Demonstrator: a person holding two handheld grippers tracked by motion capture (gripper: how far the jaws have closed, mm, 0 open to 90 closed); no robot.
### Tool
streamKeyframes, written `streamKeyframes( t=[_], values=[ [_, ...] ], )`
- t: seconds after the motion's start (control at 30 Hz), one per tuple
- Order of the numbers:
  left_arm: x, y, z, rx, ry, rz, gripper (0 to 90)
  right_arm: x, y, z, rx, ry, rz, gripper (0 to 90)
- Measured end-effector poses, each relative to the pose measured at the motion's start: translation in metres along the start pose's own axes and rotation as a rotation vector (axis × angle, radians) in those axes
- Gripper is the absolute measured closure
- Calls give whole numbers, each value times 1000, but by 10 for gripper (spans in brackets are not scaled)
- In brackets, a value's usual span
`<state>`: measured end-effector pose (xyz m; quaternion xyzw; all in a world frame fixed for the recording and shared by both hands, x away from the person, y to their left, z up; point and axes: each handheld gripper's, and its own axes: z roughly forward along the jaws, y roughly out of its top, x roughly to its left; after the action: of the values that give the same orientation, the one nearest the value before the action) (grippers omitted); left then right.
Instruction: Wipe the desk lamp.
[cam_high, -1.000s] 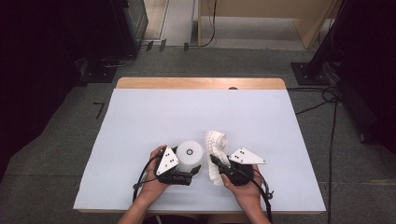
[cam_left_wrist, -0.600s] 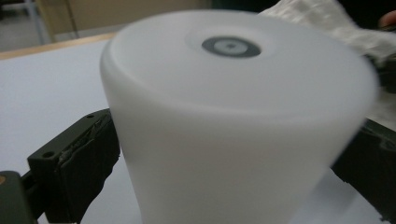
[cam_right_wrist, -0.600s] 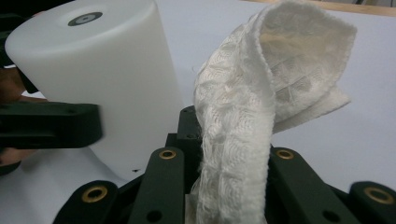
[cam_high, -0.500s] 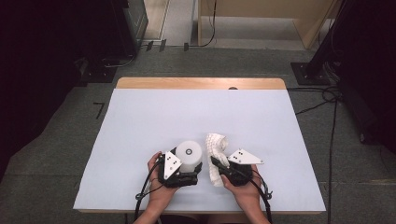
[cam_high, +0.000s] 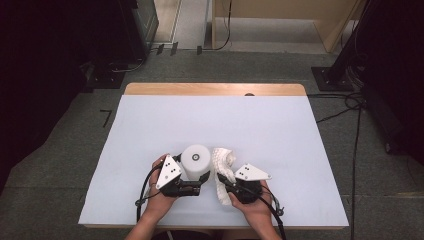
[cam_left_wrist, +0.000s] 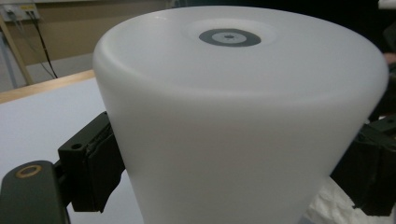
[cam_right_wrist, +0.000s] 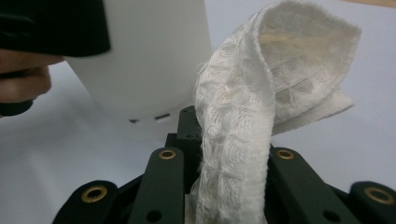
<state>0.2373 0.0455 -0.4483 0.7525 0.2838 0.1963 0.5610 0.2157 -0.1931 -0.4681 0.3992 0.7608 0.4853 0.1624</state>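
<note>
A white, smooth cup-shaped container (cam_high: 196, 160) stands bottom-up on the white table near its front edge. My left gripper (cam_high: 196, 176) is shut on its side; its black pads (cam_left_wrist: 100, 175) press the wall of the container (cam_left_wrist: 233, 116) from both sides. Just to the right, my right gripper (cam_high: 223, 181) is shut on a white textured cloth (cam_high: 222, 159). The cloth (cam_right_wrist: 243, 121) rises from between the jaws and folds over at the top, next to the container (cam_right_wrist: 149, 60). Whether cloth and container touch is unclear.
The white table top (cam_high: 215, 120) has a wooden strip (cam_high: 215, 89) along its far edge. Cables (cam_high: 350, 107) and dark stands sit on the floor around the table. A hand (cam_right_wrist: 23, 79) with the left gripper's body shows at the left of the right gripper view.
Both hands, the container and the cloth have shifted slightly to the left. Both grips are unchanged.
</note>
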Motion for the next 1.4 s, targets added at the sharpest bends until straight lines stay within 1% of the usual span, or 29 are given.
streamKeyframes(
  t=[0.07, 0.1, 0.13, 0.2, 0.3, 0.37, 0.43, 0.5, 0.53, 0.57, 0.6, 0.63, 0.7, 0.8, 0.83, 0.87, 0.93, 1.03, 1.07, 1.1, 1.13, 1.17, 1.2, 1.23, 1.27, 1.3, 1.33, 1.37, 1.4],
  values=[
    [0, -3, 2, 14, -22, 7, 89, 4, 4, -3, -14, 0, -17, 756],
    [0, -5, 4, 29, -30, 11, 89, 6, 7, -6, -22, -4, -24, 756],
    [0, -6, 6, 43, -33, 14, 89, 7, 10, -10, -39, -8, -30, 756],
    [-1, -10, 9, 55, -44, 14, 89, 9, 19, -20, -80, -7, -24, 756],
    [-3, -11, 12, 62, -54, 11, 89, 11, 29, -34, -147, -10, -34, 756],
    [-3, -9, 11, 51, -53, 9, 89, 13, 30, -36, -156, -24, -57, 756],
    [0, -7, 9, 40, -48, -1, 89, 13, 25, -30, -130, -24, -52, 756],
    [2, -6, 8, 28, -44, -9, 89, 10, 16, -19, -75, -19, -36, 756],
    [3, -6, 7, 25, -45, -9, 89, 9, 11, -13, -35, -15, -31, 755],
    [3, -6, 7, 21, -52, -10, 90, 7, 8, -7, -1, -9, -39, 754],
    [3, -6, 7, 25, -55, -5, 90, 5, 5, -3, 28, -9, -34, 754],
    [3, -7, 8, 23, -54, 0, 90, 4, 3, -1, 34, -7, -34, 754],
    [2, -8, 10, 23, -66, 5, 90, 4, 6, -5, 28, -11, -20, 753],
    [2, -13, 14, 45, -70, 12, 89, 3, 16, -17, -47, -6, -17, 752],
    [2, -13, 14, 45, -70, 12, 89, 3, 16, -17, -47, -6, -17, 752],
    [1, -17, 17, 60, -70, 16, 89, 3, 22, -26, -93, -4, -17, 752],
    [1, -20, 20, 77, -68, 23, 89, 1, 23, -28, -97, -7, -24, 751],
    [0, -23, 22, 81, -60, 21, 88, -3, 20, -27, -90, -12, -10, 750],
    [1, -24, 22, 79, -64, 6, 88, -5, 18, -25, -81, -21, -6, 750],
    [1, -24, 21, 78, -62, 1, 88, -8, 14, -22, -62, -38, -1, 750],
    [1, -24, 20, 75, -56, -12, 86, -10, 9, -17, -39, -42, 8, 750],
    [1, -25, 19, 63, -57, -22, 83, -11, 7, -15, -26, -45, 9, 750],
    [1, -24, 18, 51, -66, -34, 59, -12, 4, -12, -10, -46, 17, 750],
    [1, -24, 18, 51, -66, -34, 34, -12, 4, -12, -10, -46, 17, 750],
    [0, -23, 16, 44, -70, -41, 34, -12, 1, -9, 3, -40, 26, 750],
    [-2, -21, 14, 37, -56, -38, 11, -11, -1, -6, 20, -35, 27, 750],
    [-3, -21, 13, 34, -49, -40, 0, -9, -2, -4, 27, -34, 16, 750],
    [-6, -20, 11, 25, -20, -40, 0, -6, -2, -2, 31, -26, 14, 750],
    [-9, -20, 11, 26, 6, -46, 0, -5, -2, -2, 29, -27, 13, 750]
  ],
)
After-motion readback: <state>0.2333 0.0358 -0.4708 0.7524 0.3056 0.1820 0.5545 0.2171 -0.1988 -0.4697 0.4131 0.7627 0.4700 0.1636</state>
